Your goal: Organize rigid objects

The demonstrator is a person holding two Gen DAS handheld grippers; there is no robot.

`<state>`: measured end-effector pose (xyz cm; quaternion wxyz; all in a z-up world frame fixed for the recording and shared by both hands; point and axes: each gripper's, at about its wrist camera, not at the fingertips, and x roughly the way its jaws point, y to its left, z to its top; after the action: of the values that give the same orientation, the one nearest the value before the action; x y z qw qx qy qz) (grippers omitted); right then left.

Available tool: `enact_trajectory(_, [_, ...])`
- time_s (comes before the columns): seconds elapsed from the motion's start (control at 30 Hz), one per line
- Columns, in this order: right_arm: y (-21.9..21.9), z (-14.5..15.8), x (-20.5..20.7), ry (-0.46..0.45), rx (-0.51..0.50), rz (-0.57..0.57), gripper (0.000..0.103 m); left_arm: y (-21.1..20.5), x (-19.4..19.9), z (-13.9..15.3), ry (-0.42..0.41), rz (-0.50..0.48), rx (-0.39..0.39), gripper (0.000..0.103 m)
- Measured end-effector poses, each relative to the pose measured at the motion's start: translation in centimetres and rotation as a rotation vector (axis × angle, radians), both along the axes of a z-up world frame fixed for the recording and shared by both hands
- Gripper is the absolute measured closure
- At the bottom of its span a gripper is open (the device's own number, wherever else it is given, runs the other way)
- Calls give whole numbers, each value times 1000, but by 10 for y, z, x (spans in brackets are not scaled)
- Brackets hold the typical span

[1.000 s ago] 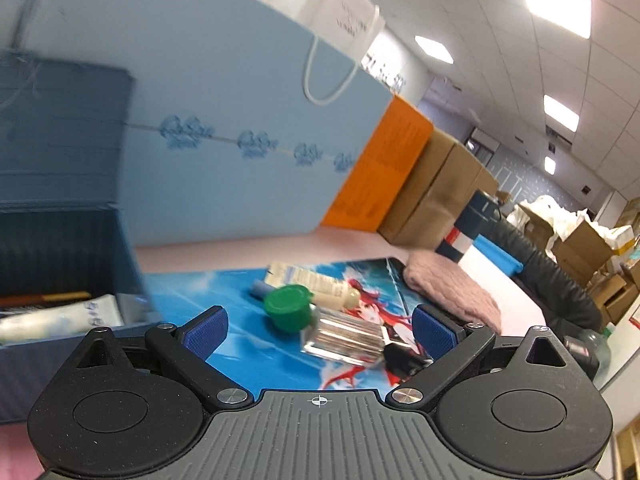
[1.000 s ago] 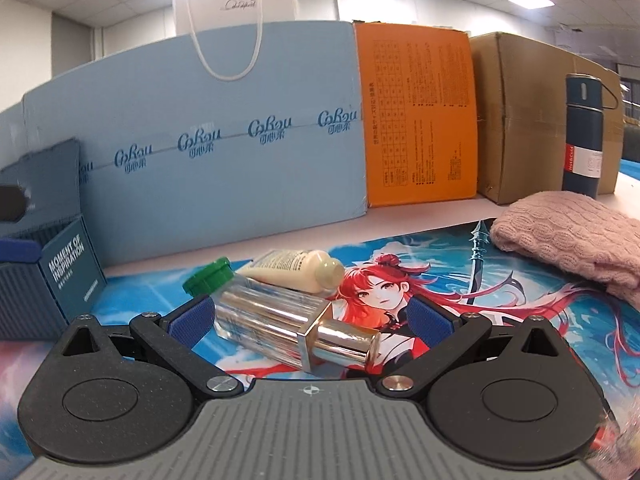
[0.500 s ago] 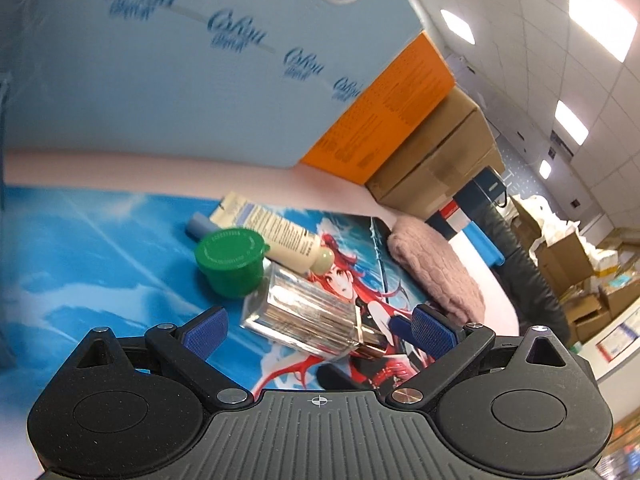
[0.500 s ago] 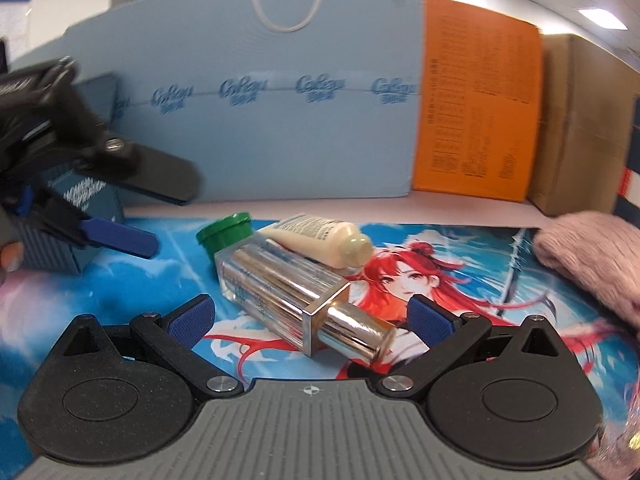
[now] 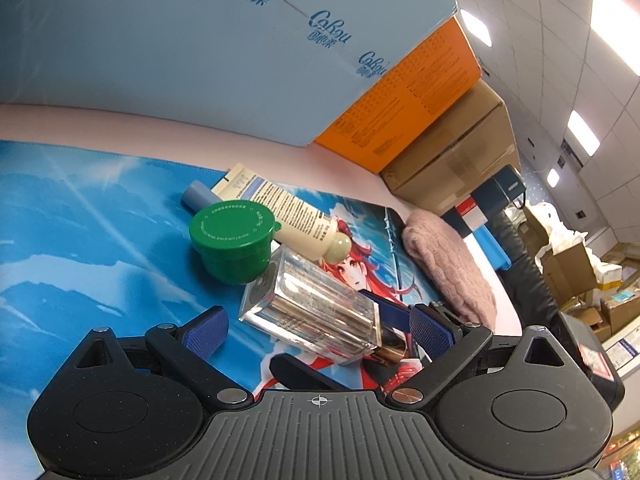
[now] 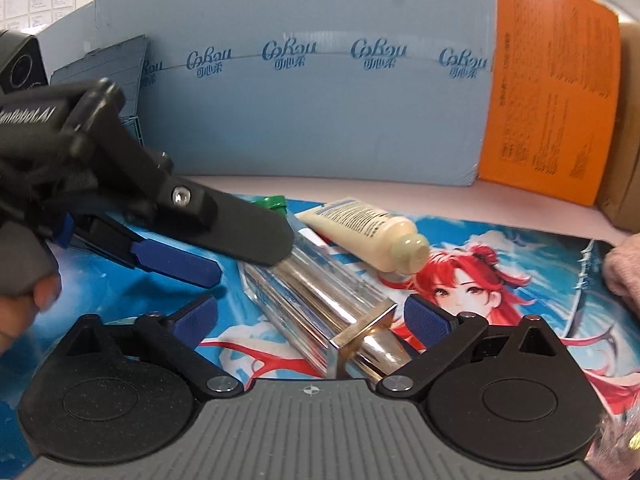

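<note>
Both grippers converge on a cluster of toiletries lying on a printed mat point(image 5: 80, 240). The left gripper point(image 5: 318, 330) has its jaws spread wide and holds nothing; the clear bottle point(image 5: 316, 316) lies between its pads without visible contact. The right gripper point(image 6: 310, 318) is likewise wide open and empty, straddling the same bottle point(image 6: 316, 300) from the cap end, where a gold cap point(image 6: 376, 346) points toward the camera. In the right wrist view the left gripper point(image 6: 192, 252) enters from the left, its upper finger over the bottle's base.

Items awaiting sorting: the bottle, lying on its side; a green pot point(image 5: 232, 246) touching the bottle's base; a cream tube point(image 5: 288, 216) just behind both, lying flat with its cap toward the bottle; and a small grey-blue cylinder point(image 5: 196, 200) partly hidden behind the pot. All four rest on the mat, so, judging by their positions, none has yet been put away and most of the task remains.

Containers: a dark blue panel point(image 6: 108, 76) at left in the right wrist view may belong to a storage box, but its interior is out of sight, so its contents cannot be told. Large cartons point(image 5: 452, 152) behind are closed.
</note>
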<state>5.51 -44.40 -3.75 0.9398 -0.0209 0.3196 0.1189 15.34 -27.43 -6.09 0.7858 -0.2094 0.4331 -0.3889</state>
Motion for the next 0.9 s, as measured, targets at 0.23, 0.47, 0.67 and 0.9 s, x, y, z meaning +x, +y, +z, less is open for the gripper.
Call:
enact_trajectory(0.23, [-1, 0, 9, 23, 47, 23, 9, 0, -1, -1, -1, -10, 5, 5])
enact_trajectory(0.47, [0, 6, 2, 84, 79, 72, 18, 3, -1, -1, 4, -5, 2, 5])
enact_trajectory(0.67, [16, 3, 10, 105, -3, 75, 25, 0, -4, 0, -18, -24, 27, 5])
enact_trajectory(0.9, [19, 5, 6, 76, -22, 49, 66, -2, -6, 0, -25, -37, 39, 5])
